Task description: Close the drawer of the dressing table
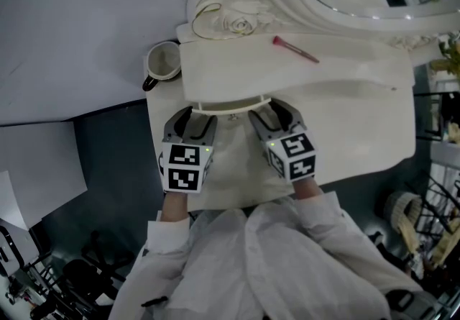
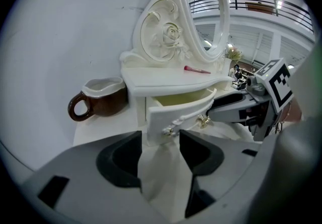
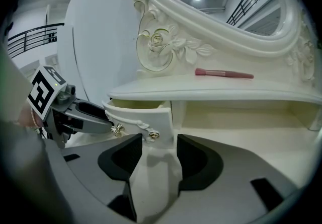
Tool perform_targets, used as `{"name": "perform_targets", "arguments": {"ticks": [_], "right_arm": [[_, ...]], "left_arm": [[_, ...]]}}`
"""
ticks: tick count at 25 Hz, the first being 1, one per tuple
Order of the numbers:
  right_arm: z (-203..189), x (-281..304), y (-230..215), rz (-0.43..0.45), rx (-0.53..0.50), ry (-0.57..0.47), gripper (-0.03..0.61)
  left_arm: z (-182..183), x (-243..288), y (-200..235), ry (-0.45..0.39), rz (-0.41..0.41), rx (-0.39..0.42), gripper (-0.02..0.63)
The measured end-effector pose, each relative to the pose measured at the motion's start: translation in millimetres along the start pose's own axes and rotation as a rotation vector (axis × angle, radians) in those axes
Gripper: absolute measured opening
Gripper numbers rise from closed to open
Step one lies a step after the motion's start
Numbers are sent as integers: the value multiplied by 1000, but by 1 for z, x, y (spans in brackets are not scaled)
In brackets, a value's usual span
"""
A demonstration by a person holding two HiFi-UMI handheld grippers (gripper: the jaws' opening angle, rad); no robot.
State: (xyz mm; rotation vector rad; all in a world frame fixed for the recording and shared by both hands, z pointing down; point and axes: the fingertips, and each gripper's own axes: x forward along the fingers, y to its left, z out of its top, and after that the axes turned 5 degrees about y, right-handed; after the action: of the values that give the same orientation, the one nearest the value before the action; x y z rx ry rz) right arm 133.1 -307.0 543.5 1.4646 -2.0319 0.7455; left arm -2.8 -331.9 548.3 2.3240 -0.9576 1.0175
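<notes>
A small white dressing table with an oval mirror stands on a white board. Its curved drawer is pulled partly out, and its pale inside shows in the left gripper view. My left gripper is open just before the drawer's left end. The right gripper is open before the drawer's right end. In each gripper view the drawer front with its gold knobs sits just ahead of the jaw tips. Left gripper and right gripper hold nothing.
A brown mug with a white inside stands left of the dressing table, also in the left gripper view. A pink brush lies on the tabletop. The white board ends near my body; dark floor and clutter lie around it.
</notes>
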Motion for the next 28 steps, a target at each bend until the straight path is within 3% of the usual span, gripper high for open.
{"name": "perform_targets", "arguments": {"ticks": [28], "right_arm": [[18,14,-8,1,13,-15,195]], "left_arm": [[18,10,16,-3,29,-21,216]]}}
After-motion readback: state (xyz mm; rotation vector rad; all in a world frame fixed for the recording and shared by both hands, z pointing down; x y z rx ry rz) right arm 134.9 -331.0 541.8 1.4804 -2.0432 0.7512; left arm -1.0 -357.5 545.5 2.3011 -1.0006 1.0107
